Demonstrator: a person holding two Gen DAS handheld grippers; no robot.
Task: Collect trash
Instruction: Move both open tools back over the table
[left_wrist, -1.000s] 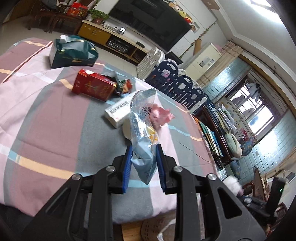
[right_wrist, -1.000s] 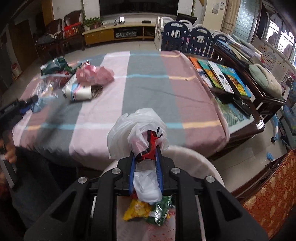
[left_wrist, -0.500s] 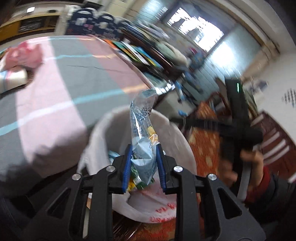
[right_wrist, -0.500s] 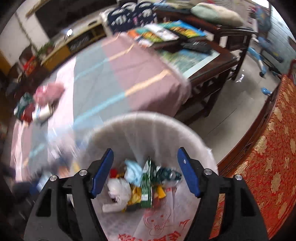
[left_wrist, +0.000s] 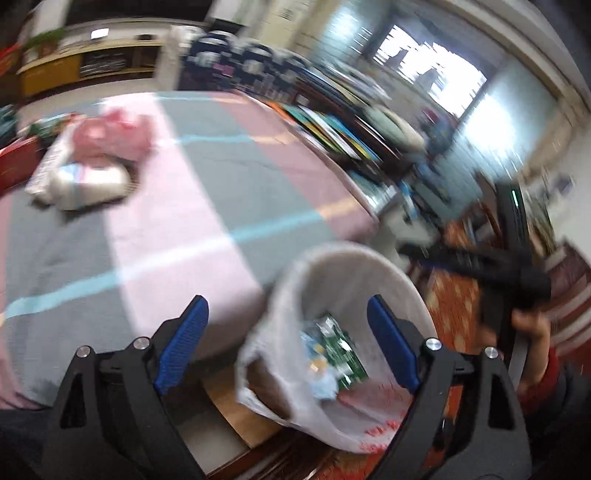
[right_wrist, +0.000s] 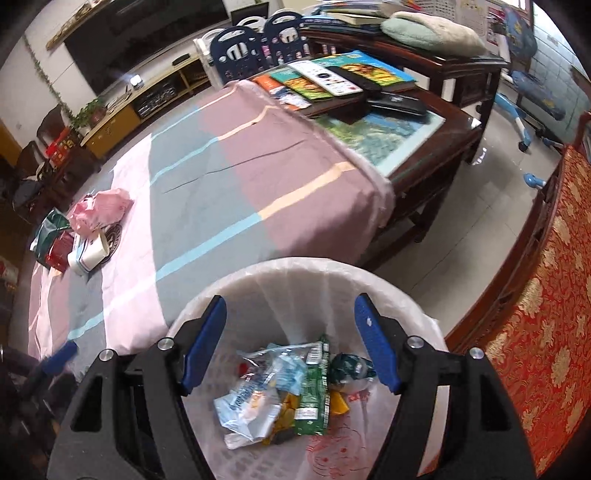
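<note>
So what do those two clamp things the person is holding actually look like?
Both look alike: the left gripper and right gripper each have a matte black, angular plastic frame with triangular cut-outs and silver screw heads. Each finger carries a long blue ribbed pad. In the left view, the other handle shows a small green light, and the person wears a red sleeve.

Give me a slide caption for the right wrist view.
Open right claw above the lined trash bin, snack wrappers inside, more litter left on the striped tablecloth.
</note>
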